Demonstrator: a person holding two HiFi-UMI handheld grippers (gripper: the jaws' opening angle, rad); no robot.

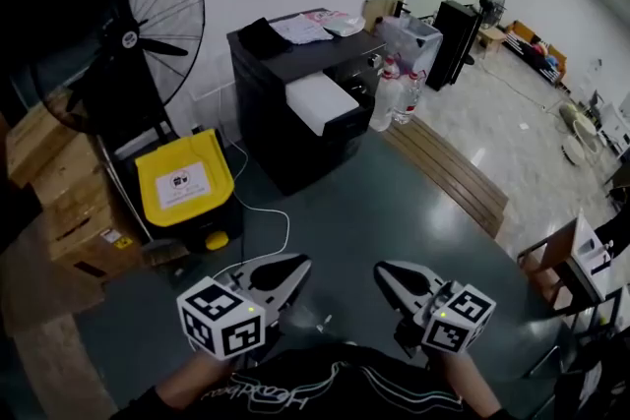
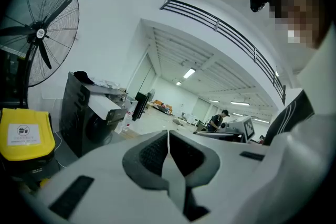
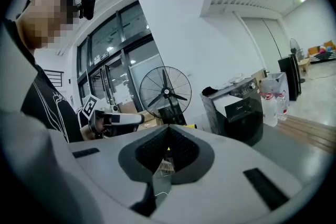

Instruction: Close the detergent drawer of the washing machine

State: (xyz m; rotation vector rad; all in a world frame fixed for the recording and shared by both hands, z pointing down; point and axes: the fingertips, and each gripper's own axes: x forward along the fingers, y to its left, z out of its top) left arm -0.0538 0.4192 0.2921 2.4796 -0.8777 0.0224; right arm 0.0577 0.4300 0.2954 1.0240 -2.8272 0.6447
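Fingers (image 2: 149,153) together, empty, on left gripper (image 1: 301,264) and right gripper (image 1: 383,270); detergent drawer (image 1: 320,102) distant, inside indistinct.

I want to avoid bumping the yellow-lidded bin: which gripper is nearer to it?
Left. In the head view the left gripper is held just right of the yellow-lidded bin, closer to the person; the right gripper is farther right, beyond the left one.

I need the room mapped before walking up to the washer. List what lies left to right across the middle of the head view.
Going rightward: cardboard boxes → yellow bin → washing machine → water bottles → tall black cabinet.
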